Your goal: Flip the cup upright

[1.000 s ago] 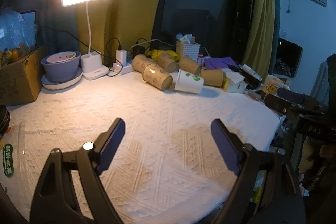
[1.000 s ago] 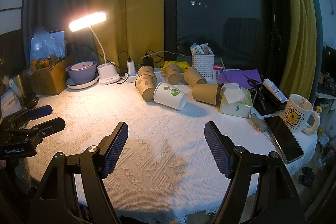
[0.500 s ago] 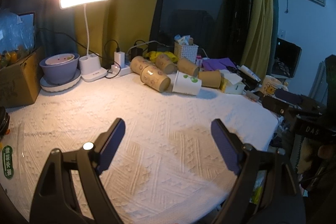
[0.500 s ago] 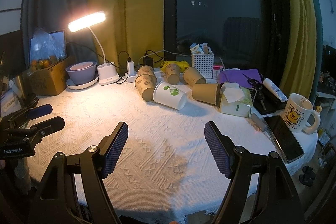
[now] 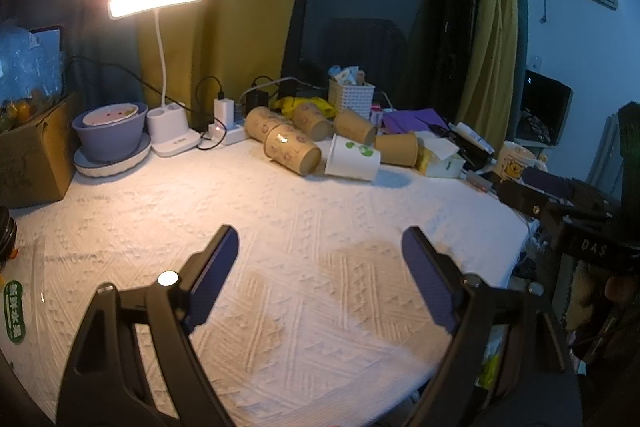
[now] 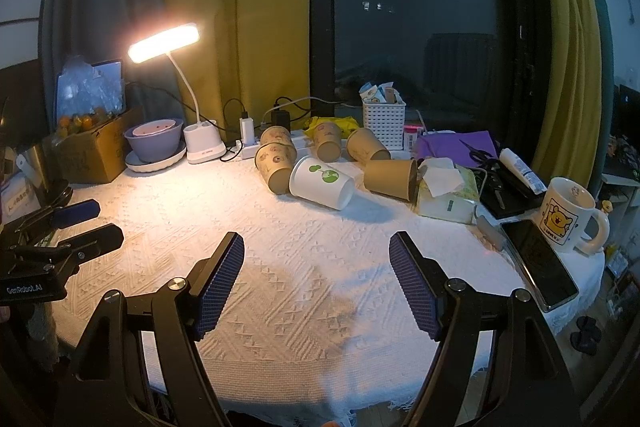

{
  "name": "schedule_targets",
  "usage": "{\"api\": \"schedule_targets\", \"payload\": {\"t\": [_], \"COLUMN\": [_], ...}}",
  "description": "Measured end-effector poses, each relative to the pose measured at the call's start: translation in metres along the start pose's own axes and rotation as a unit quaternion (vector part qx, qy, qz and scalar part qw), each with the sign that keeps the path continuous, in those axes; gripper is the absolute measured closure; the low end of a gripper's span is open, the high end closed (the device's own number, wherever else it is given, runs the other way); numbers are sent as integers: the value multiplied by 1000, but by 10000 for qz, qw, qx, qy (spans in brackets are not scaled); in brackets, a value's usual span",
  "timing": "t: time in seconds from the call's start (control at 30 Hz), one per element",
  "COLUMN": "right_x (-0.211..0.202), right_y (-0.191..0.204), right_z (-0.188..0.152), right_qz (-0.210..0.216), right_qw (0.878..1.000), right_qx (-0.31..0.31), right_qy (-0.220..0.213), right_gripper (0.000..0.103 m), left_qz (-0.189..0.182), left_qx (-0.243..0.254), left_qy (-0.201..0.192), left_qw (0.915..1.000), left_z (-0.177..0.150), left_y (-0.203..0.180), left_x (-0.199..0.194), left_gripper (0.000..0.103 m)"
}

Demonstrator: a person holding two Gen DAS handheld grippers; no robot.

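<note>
A: Cup status? Left to right.
B: Lamp (image 6: 164, 43) far left. White cup (image 6: 322, 182) on its side mid-table, touching brown cups (image 6: 276, 163). Mug (image 6: 566, 215) upright, far right.
A: Grippers?
B: Left gripper (image 5: 320, 259) and right gripper (image 6: 316, 259) both spread wide, holding nothing, well short of it.

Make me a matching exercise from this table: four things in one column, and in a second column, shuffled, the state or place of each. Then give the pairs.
Things:
1. white cup
2. yellow bear mug
3. desk lamp
4. phone

States:
A. switched on, glowing
B. lying on its side among the brown cups
C. flat on the cloth beside the mug
D. standing upright near the table's right edge

Pairs: 1-B, 2-D, 3-A, 4-C
</note>
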State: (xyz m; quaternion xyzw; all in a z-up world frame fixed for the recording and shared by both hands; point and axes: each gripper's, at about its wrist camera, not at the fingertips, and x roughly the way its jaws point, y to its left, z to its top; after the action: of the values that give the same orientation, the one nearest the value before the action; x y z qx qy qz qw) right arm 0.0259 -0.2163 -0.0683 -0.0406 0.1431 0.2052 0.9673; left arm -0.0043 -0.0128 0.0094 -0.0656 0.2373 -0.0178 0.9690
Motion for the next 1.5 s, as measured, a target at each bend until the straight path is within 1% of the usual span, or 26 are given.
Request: {"api": "schedule_targets", "payload": {"t": [0.63,0.83,1.17,1.5], "right_x": [0,4,25,52], "right_y": [-3,-8,-27,-57], "right_z": [-1,-3,-9,-5], "right_qz": [10,14,-29,-48], "right_qw": [10000,10000,9996,9986], "right_qx": [16,52,161,303], "right_qy": [0,34,231,422], "right_gripper": [25,25,25,25], "left_qz": [-38,-50,-82,-112], "left_qx": [46,47,73,83], "left_qy": [38,132,513,858], "left_qw": [10000,9999,9986,9962], "left_z": [-1,-1,1,21], "left_y": [-4,-4,-13,-30], "left_x": [1,8,41,87], "left_gripper": [18,18,18,18]}}
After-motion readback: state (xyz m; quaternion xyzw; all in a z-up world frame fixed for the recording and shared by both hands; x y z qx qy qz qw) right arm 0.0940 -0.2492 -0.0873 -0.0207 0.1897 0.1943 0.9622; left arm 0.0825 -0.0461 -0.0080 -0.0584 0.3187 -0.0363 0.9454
